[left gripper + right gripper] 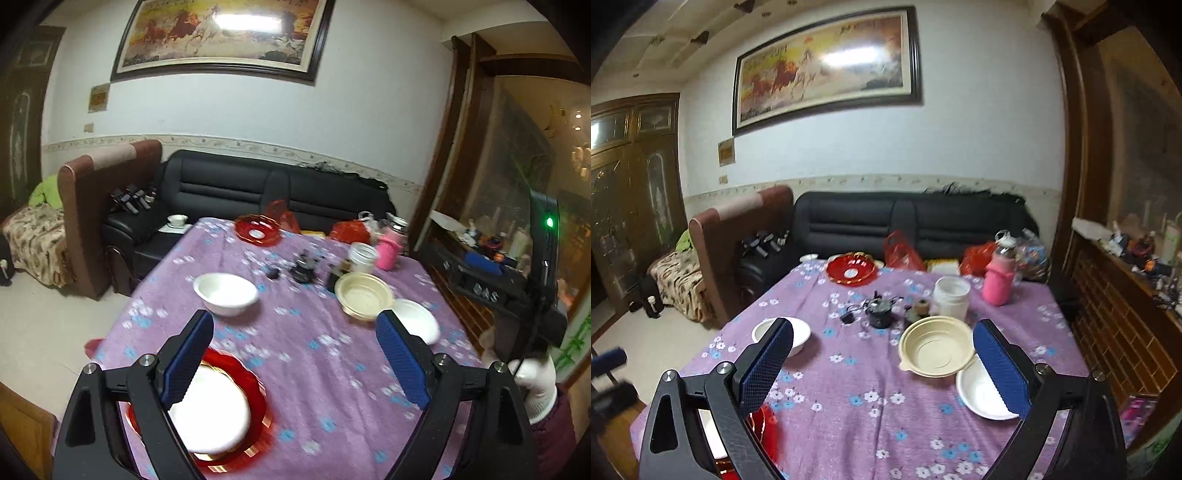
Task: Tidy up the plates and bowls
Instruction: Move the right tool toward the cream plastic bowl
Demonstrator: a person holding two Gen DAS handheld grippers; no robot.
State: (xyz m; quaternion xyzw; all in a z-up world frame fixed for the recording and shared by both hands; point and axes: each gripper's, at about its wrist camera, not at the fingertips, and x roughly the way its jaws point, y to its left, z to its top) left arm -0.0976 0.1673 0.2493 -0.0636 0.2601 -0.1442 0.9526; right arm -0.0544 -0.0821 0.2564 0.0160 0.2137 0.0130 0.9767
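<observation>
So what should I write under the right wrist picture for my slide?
Open right gripper above a purple flowered tablecloth, facing a beige bowl and white bowl.

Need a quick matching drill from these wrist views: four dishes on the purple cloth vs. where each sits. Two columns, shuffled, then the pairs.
Things:
1. beige bowl
2. red dish with gold centre
3. white plate on red plate
4. white bowl

Places:
A. far end, near the sofa
B. near left corner
C. mid-left, alone
D. right side, touching a white plate

Pairs: 1-D, 2-A, 3-B, 4-C
</observation>
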